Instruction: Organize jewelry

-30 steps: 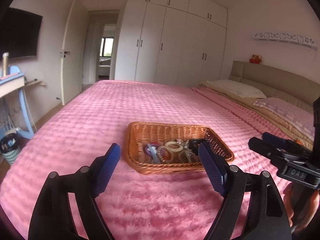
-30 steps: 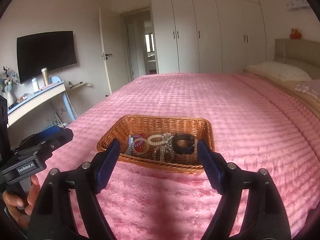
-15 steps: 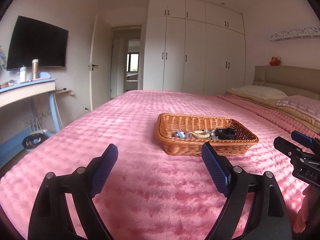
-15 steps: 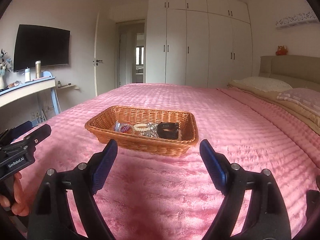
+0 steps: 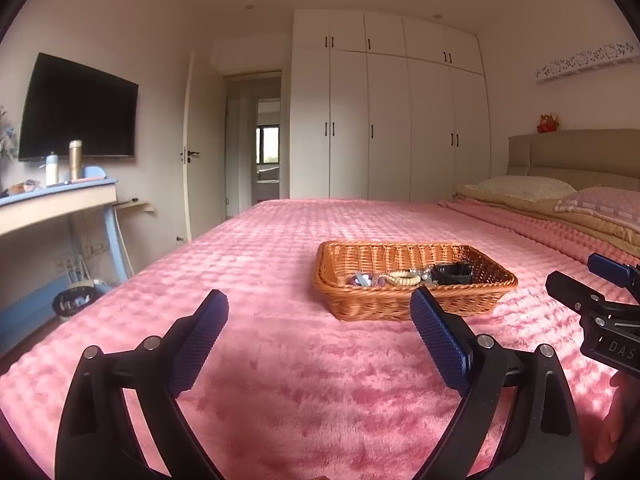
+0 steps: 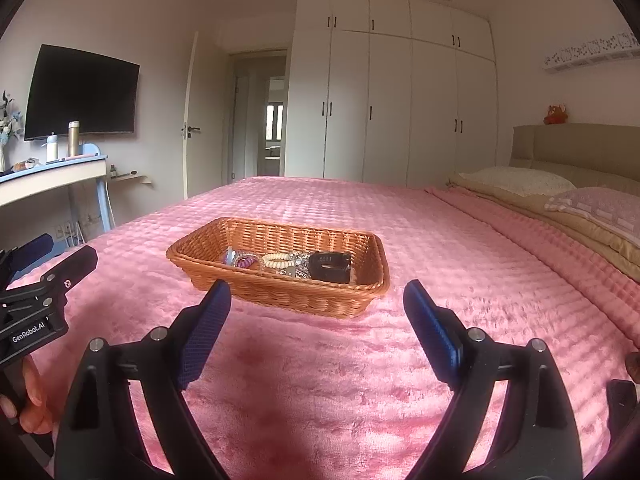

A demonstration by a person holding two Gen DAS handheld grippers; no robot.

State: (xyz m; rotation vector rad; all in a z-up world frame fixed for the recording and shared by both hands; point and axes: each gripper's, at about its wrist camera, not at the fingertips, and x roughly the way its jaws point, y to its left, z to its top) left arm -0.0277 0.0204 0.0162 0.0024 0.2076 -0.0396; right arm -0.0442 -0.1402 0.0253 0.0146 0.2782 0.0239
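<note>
Both tools are empty with jaws spread wide: left gripper (image 5: 319, 307), right gripper (image 6: 317, 300). You're at the approach step, nothing picked yet. The wicker basket (image 6: 224, 236) sits on the pink bedspread (image 6: 460, 248), ahead of your right gripper and slightly left of its centreline; from your left gripper it's ahead and to the right. Inside, a tangle: cream bead bracelet (image 6: 279, 261), black band (image 6: 330, 266), something purple (image 6: 245, 261), probably another bracelet, too small to confirm. Next move, as I read it: bring one tool forward over the near rim, tilt down, close on a single piece. The black band at the right end looks least tangled.
</note>
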